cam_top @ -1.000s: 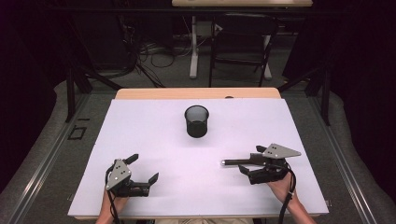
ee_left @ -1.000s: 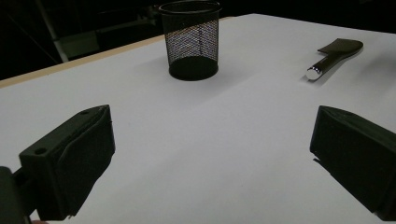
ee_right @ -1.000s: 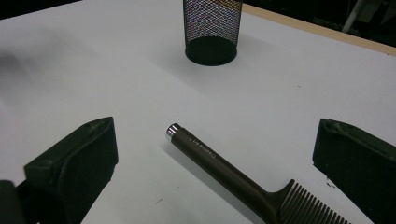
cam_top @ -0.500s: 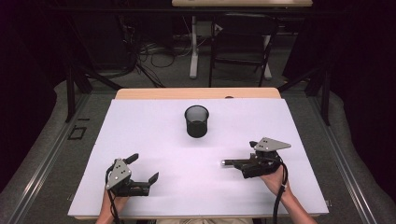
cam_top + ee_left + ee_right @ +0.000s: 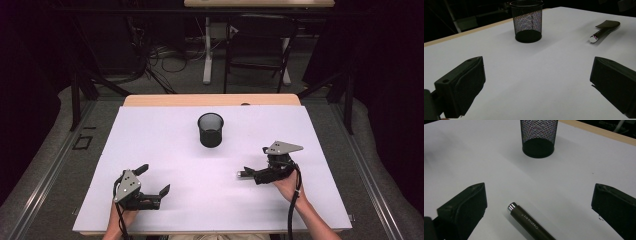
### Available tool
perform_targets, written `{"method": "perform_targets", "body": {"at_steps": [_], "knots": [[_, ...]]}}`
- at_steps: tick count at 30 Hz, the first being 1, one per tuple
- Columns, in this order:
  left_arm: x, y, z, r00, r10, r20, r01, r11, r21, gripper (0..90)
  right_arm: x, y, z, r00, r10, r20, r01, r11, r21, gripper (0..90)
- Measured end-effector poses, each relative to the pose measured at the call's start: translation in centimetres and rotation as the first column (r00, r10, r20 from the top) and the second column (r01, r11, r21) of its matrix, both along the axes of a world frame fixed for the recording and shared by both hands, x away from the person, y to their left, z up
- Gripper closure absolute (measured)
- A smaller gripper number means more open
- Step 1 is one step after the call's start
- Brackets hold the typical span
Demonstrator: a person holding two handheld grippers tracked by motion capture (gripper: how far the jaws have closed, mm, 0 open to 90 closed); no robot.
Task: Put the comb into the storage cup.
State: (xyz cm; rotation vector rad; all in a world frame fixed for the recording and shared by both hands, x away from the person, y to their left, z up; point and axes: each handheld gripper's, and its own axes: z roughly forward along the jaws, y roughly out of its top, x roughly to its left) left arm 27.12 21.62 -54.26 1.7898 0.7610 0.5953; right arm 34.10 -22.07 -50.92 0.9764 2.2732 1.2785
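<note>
Right gripper view: a pen (image 5: 531,223) is seen lying on the table (image 5: 574,182) between the spread fingers of the right gripper (image 5: 539,207), ungripped. The left gripper (image 5: 152,181) is held open too, near the table's front edge.

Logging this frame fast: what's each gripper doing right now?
Left gripper: open, holding nothing, over the table.
Right gripper: open, jaws either side of the pen, not gripping it.

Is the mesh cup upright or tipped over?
Upright: the mesh cup stands on its solid base, open rim up, on the white table.
</note>
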Motion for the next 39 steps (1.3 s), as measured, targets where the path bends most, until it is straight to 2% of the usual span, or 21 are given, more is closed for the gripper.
{"method": "perform_targets", "body": {"at_steps": [12,17,24,26,29,32,33,39], "knots": [[0.1,-0.1,0.0,1.0000,0.002,-0.002,-0.002,1.0000,0.000,0.1,1.8,0.6,-0.5,0.9994,-0.010,-0.033,0.010,0.9998,-0.016,0.0],[0.1,-0.1,0.0,1.0000,0.000,-0.002,0.000,1.0000,0.001,0.1,2.3,0.7,-0.8,0.9978,-0.011,-0.066,0.010,0.9998,-0.015,0.0],[0.1,-0.2,0.0,1.0000,-0.001,-0.002,0.001,1.0000,0.005,0.1,3.0,1.3,-0.9,0.9973,-0.003,-0.073,0.001,0.9995,-0.032,0.2],[0.1,-0.2,-0.1,1.0000,0.000,-0.001,0.000,1.0000,0.004,0.1,3.1,1.4,-0.9,0.9973,-0.003,-0.073,0.000,0.9992,-0.039,4.0],[0.1,-0.2,-0.1,1.0000,0.001,-0.003,-0.001,1.0000,0.004,0.1,3.1,1.6,-1.0,0.9970,0.000,-0.078,-0.003,0.9991,-0.043,14.7],[0.2,-0.2,-0.1,1.0000,0.000,-0.002,0.000,1.0000,0.006,0.1,3.1,1.7,-1.0,0.9971,-0.001,-0.076,-0.003,0.9986,-0.053,18.4],[0.1,-0.2,-0.1,1.0000,0.001,-0.003,-0.001,1.0000,0.008,0.1,3.1,1.8,-1.1,0.9970,-0.002,-0.077,-0.002,0.9983,-0.058,28.2],[0.1,-0.2,-0.1,1.0000,0.000,-0.004,0.000,0.9999,0.012,0.2,2.9,2.2,-1.3,0.9954,0.026,-0.092,-0.032,0.9971,-0.068,62.8]]}}
